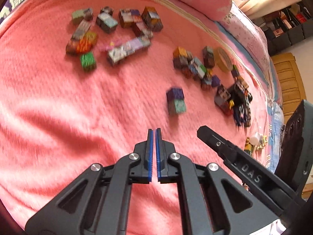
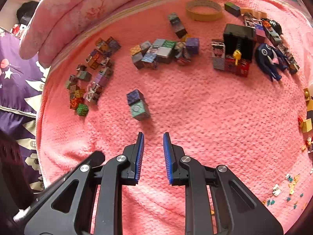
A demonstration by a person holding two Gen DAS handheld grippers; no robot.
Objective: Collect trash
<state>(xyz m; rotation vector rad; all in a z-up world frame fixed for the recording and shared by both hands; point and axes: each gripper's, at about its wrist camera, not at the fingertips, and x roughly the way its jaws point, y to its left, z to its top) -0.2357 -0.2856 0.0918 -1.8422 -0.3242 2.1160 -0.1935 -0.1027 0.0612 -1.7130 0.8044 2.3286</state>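
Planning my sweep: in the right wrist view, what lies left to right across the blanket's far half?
Leftmost cube cluster → middle cube cluster → tape ring → black box → blue toy figure.

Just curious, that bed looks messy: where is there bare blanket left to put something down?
Bare blanket lies between the right gripper and the two-cube stack, stretching right toward the blue toy. Crowded: the cube piles near the pillow, and scraps at right.

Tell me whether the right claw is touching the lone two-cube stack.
Apart. In the right wrist view, bare pink blanket shows between the open right claw and the stack.
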